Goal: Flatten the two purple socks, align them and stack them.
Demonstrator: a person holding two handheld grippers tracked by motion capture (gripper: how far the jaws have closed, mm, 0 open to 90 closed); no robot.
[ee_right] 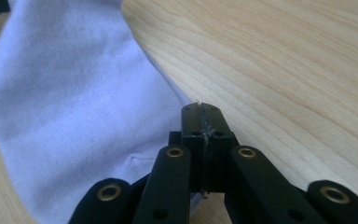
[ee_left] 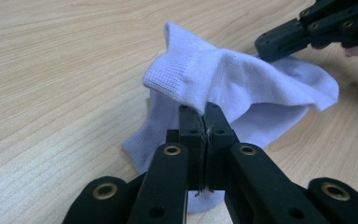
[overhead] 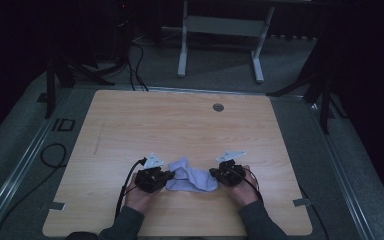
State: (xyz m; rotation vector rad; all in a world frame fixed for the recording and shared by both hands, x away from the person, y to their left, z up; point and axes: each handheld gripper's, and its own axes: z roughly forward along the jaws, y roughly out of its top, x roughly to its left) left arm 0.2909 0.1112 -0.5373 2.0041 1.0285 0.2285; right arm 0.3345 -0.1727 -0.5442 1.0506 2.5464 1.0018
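Observation:
A pale lavender sock [overhead: 190,177] lies near the front of the wooden table [overhead: 180,125], stretched between my two grippers. My left gripper [overhead: 168,176] is at its left end. In the left gripper view its jaws are pressed together on the ribbed cuff of the sock [ee_left: 242,79], with the left gripper [ee_left: 204,109] lifting that edge a little. My right gripper [overhead: 213,173] is at the sock's right end. Its jaws are shut on the thin edge of the sock [ee_right: 74,102], where the right gripper [ee_right: 200,108] meets the fabric. The right gripper [ee_left: 265,46] also appears farther off.
A round grommet [overhead: 218,107] sits in the table's far middle. Cables [overhead: 125,187] trail from both grippers toward the front edge. Beyond the table stand a white frame [overhead: 220,30] and dark tripod legs [overhead: 325,95] on grey carpet.

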